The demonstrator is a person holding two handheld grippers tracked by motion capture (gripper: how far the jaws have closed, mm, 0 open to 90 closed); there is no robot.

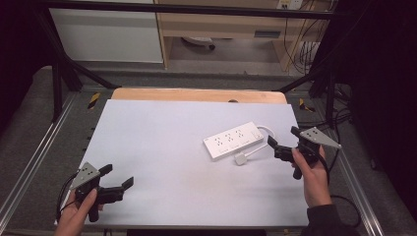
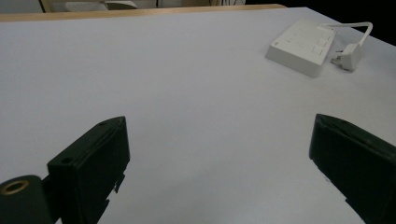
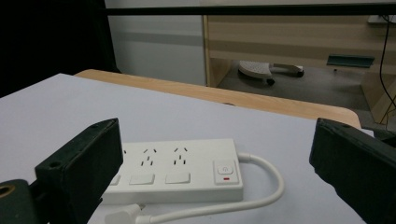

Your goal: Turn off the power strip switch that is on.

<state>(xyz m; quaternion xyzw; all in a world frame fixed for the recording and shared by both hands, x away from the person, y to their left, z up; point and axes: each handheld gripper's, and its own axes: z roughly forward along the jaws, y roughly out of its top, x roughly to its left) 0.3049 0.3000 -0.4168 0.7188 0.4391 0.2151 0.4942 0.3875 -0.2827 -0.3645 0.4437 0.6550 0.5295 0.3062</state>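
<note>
Left gripper [image 1: 117,178] at 7 o'clock on the desk [image 1: 162,147], fingers spread wide, nothing between them, well apart from everything. Power strip [image 1: 234,140] lies flat at about 2 o'clock, its plug [image 1: 240,159] just beside its near edge. Right gripper [image 1: 281,139] at 3 o'clock, near the strip's cable end, fingers wide open and empty. Step looks like the approach; next, bring the fingers in over the strip or plug, then close.
</note>
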